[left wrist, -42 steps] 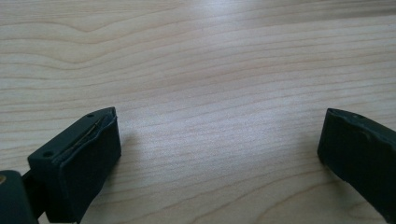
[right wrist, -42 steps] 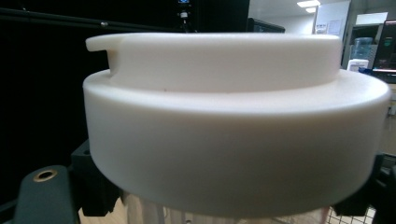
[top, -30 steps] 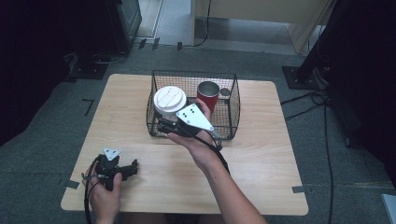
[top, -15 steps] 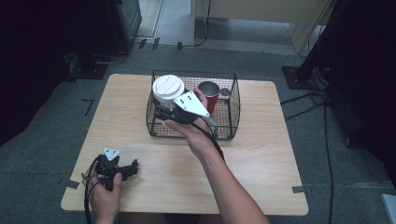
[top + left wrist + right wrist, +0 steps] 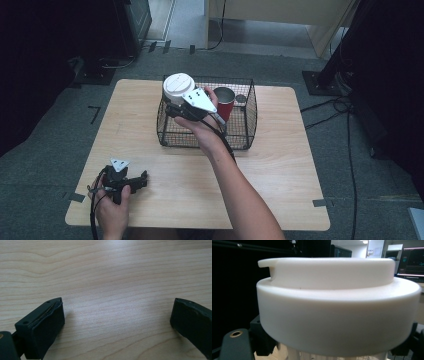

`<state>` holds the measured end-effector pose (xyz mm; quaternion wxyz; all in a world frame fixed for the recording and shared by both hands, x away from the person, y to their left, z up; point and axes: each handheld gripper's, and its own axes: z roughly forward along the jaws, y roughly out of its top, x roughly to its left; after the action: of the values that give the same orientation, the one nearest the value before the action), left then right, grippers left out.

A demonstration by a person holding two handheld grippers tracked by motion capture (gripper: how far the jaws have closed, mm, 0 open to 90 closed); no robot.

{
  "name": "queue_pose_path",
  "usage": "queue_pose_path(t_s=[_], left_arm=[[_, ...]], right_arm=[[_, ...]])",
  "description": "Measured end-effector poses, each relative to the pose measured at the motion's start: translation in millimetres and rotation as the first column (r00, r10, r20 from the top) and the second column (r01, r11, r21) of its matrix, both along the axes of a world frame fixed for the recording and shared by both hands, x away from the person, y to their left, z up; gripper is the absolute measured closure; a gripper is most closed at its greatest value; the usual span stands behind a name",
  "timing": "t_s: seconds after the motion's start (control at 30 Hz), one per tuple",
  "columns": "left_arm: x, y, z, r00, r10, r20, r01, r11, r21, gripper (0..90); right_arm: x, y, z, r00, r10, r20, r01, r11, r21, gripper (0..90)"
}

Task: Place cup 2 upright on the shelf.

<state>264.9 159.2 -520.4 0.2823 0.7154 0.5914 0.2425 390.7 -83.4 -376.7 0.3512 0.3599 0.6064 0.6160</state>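
Tongs in right hand [image 5: 175, 111] clenched on white-lidded cup [image 5: 178, 88], just under its lid, cup upright above wire basket's [image 5: 200, 137] 10 o'clock corner. Red cup [image 5: 224, 101] stands inside basket, toward 1 o'clock. Basket sits on wooden bench [image 5: 280, 170], toward 12 o'clock edge. Left tongs [image 5: 142, 176] released, nothing between them, low over bench near 7 o'clock corner.

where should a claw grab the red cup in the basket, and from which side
Take the red cup by its wall just under the open rim, coming down from above. It stands upright inside the wire basket, whose mesh walls block any level approach. The right claw, shut on the white-lidded cup, sits over the basket's left part, so the way down to the red cup looks free.
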Motion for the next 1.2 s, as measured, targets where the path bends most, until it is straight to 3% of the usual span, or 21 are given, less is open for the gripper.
queue_pose_path(t_s=[0.17, 0.43, 0.93, 1.2], left_arm=[[0.0, 0.0, 0.0, 1.0, 0.0, 0.0, 0.0, 1.0, 0.0, 0.1], [-0.1, 0.1, 0.1, 1.0, -0.001, -0.002, 0.001, 1.0, 0.001, 0.1], [-0.1, 0.2, 0.1, 1.0, -0.002, -0.003, 0.002, 1.0, 0.002, 0.1], [-0.1, 0.2, 0.1, 1.0, -0.002, -0.003, 0.002, 1.0, 0.002, 0.1]], right_arm=[[21.6, 4.0, -8.6, 0.9994, -0.014, -0.033, 0.013, 1.0, -0.006, 16.2], [42.2, 12.1, -18.1, 0.9978, -0.031, -0.058, 0.032, 0.999, 0.005, 16.2], [66.4, 15.1, -48.2, 0.9882, -0.089, -0.125, 0.082, 0.995, -0.055, 16.2], [71.5, 10.7, -59.1, 0.9815, -0.105, -0.16, 0.094, 0.993, -0.075, 16.1]])
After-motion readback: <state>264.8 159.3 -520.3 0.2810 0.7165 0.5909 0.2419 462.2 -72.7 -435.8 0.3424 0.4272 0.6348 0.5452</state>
